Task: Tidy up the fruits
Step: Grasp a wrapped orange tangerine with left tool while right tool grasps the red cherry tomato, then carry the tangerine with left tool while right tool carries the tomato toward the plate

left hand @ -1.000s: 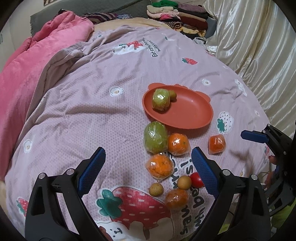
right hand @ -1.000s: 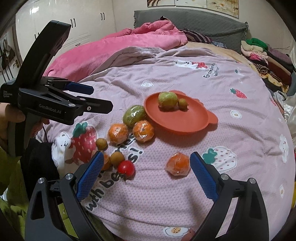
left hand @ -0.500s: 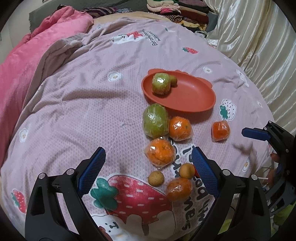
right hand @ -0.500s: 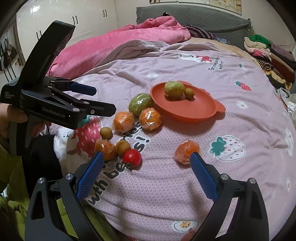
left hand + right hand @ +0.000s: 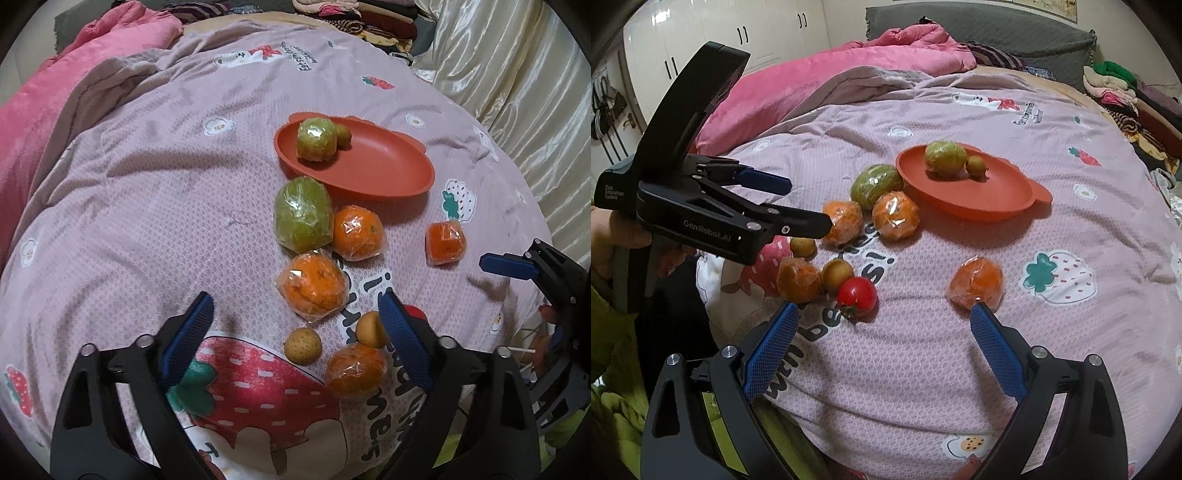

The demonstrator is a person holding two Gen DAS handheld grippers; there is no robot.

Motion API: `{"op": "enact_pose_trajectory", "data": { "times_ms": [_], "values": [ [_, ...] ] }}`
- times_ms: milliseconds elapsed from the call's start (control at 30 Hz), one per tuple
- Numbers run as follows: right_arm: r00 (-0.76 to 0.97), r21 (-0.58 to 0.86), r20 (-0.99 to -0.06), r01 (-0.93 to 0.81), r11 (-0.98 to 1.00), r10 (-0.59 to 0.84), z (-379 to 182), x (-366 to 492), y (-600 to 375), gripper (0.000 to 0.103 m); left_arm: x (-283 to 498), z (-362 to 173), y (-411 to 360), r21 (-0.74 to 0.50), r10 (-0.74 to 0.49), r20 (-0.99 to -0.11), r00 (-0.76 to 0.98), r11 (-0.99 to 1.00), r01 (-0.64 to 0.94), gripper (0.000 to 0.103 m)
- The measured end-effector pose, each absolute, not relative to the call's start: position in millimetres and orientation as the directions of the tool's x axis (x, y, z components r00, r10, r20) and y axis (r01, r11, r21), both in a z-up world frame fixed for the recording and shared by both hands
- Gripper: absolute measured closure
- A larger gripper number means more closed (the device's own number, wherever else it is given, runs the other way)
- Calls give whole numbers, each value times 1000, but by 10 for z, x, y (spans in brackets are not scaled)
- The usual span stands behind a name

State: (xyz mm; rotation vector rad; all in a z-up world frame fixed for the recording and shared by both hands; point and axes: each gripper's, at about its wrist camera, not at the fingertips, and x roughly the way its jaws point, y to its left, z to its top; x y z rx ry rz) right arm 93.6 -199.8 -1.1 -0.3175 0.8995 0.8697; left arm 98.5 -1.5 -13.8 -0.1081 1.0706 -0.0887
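Wrapped oranges [image 5: 314,286], a big green wrapped fruit [image 5: 303,218], small brown fruits [image 5: 303,345] and a red tomato [image 5: 857,293] lie loose on the printed bedspread. Behind them an orange-red plate [image 5: 388,173] holds a green wrapped fruit [image 5: 317,139] and one small brown fruit [image 5: 342,134]. My left gripper [image 5: 293,302] hovers over the cluster, its jaws closing with nothing pressed between the pads. The right gripper [image 5: 882,314] stands open above the tomato, with a lone wrapped orange [image 5: 975,282] by its right fingertip.
A pink blanket [image 5: 849,74] is bunched at the back left of the bed. Folded clothes [image 5: 1115,88] are stacked at the far right, and a shiny cream curtain [image 5: 517,92] hangs beside the bed. A hand [image 5: 624,236] holds the left gripper near the bed's edge.
Both grippers have sunk closer to the fruit, which now looks larger in both views. The left jaws stand slightly narrower than before.
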Motion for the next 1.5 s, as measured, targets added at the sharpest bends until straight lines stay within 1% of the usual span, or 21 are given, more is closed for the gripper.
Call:
{"op": "enact_pose_trajectory", "data": {
  "times_ms": [67,167,233,333,433,467,533,567,600,667,733,767,833,967,1033,1133,1500],
  "values": [
    [313,107,-793,-773,625,523,-41,936,-1999,9,1003,-175,-19,-134,-129,-874,468,991,22,26],
    [305,113,-796,-774,623,523,-88,947,-1993,9,1035,-214,-23,-152,-147,-876,459,988,26,35],
    [299,120,-797,-773,623,525,-116,956,-1993,9,1074,-247,-39,-161,-159,-879,449,986,33,43],
    [291,127,-799,-774,620,527,-149,969,-1980,10,1120,-297,-59,-179,-179,-883,433,983,41,51],
    [291,119,-801,-779,616,523,-179,987,-1948,11,1162,-339,-70,-183,-183,-887,423,982,41,51],
    [290,117,-802,-781,613,523,-185,987,-1945,13,1176,-353,-74,-181,-180,-889,422,983,39,51],
    [285,112,-805,-789,605,521,-203,995,-1927,24,1196,-371,-74,-183,-182,-889,420,982,39,51],
    [280,108,-808,-794,599,518,-222,998,-1911,27,1207,-381,-73,-181,-181,-890,419,983,39,51],
    [276,107,-811,-797,594,516,-234,1002,-1898,31,1213,-389,-73,-178,-178,-890,420,983,39,53],
    [263,112,-813,-805,583,519,-257,1007,-1873,37,1217,-401,-64,-175,-175,-889,422,984,38,56],
    [250,117,-814,-813,570,524,-275,1013,-1836,47,1221,-408,-51,-178,-177,-889,423,983,38,58],
    [245,118,-814,-818,563,527,-284,1015,-1811,48,1217,-411,-40,-183,-182,-887,424,982,38,58],
    [232,125,-813,-826,549,533,-294,1013,-1768,56,1196,-411,-17,-186,-185,-885,427,982,41,60],
    [212,121,-819,-844,522,534,-334,1010,-1675,64,1175,-414,24,-200,-197,-881,430,979,40,62],
    [205,123,-818,-850,512,537,-346,1011,-1654,71,1170,-414,27,-202,-199,-880,431,979,41,62],
    [204,118,-821,-853,508,533,-370,1022,-1631,75,1171,-419,27,-200,-198,-879,434,979,42,62],
    [223,136,-805,-833,536,551,-232,1052,-1822,76,1103,-307,73,-221,-213,-865,454,975,38,63]
  ]
}}
